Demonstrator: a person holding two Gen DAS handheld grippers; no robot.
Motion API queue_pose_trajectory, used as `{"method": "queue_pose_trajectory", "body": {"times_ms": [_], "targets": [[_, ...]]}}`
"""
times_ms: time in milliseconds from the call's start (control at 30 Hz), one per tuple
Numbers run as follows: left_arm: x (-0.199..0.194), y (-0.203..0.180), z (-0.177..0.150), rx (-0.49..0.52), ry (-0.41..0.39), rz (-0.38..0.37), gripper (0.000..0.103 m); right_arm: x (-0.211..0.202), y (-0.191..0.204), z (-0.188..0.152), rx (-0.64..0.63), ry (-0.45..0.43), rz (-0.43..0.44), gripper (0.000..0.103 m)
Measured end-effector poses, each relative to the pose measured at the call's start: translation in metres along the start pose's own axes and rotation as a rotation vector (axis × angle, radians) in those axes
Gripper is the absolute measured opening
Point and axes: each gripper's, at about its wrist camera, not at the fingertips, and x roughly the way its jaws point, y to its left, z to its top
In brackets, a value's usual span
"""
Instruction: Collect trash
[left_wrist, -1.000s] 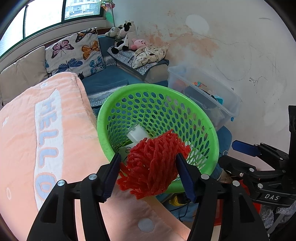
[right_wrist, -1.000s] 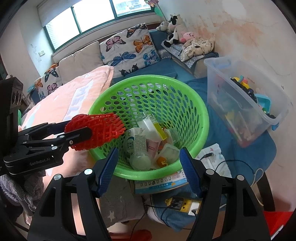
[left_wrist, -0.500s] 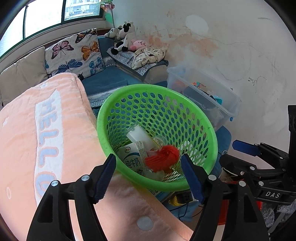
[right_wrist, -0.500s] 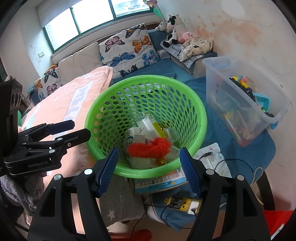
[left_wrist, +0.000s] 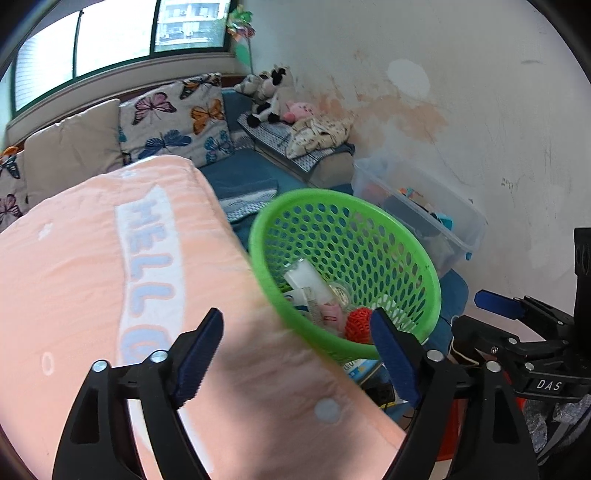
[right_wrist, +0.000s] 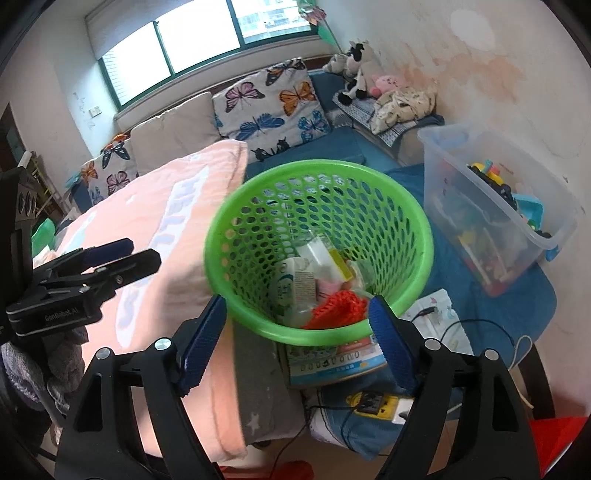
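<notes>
- The left gripper (left_wrist: 297, 354) is hanging over the peach blanket (left_wrist: 92, 280) with its jaws spread wide and nothing between them.
- The right gripper (right_wrist: 297, 341) is also standing wide apart and empty, with the near rim of the green basket (right_wrist: 236, 310) lying between its fingertips in its own view.
- In the left wrist view the basket (left_wrist: 436, 291) is sitting at about 1 o'clock from the left gripper, just past the blanket's edge.
- The red mesh net (right_wrist: 338, 308) is lying crumpled inside the basket at its near side, around 6 o'clock of the basket floor, resting against the other trash.
- In the left wrist view the same net (left_wrist: 360, 325) is showing as a red ball low in the basket, just beside the right-hand fingertip.
- A white milk carton (right_wrist: 297, 286) is lying in the basket at about 10 o'clock from the net, touching it or nearly so.
- A clear plastic bin (right_wrist: 498, 221) of toys is standing at 3 o'clock from the basket, apart from it.
- A butterfly cushion (right_wrist: 269, 107) is leaning at 12 o'clock, well behind the basket.
</notes>
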Motion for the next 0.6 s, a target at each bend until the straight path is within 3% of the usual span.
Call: {"method": "queue_pose_trajectory", "body": {"times_ms": [233,600], "targets": [[-0.04,0.024,-0.01,-0.024,-0.067,0.054,0.09,-0.007,0.029,-0.005,-0.028,-0.03,0.017,0.093],[-0.094,0.063,-0.033,-0.085,-0.124,0.169,0.095,-0.016,0.072,-0.01,-0.083,-0.067,0.032,0.098]]}}
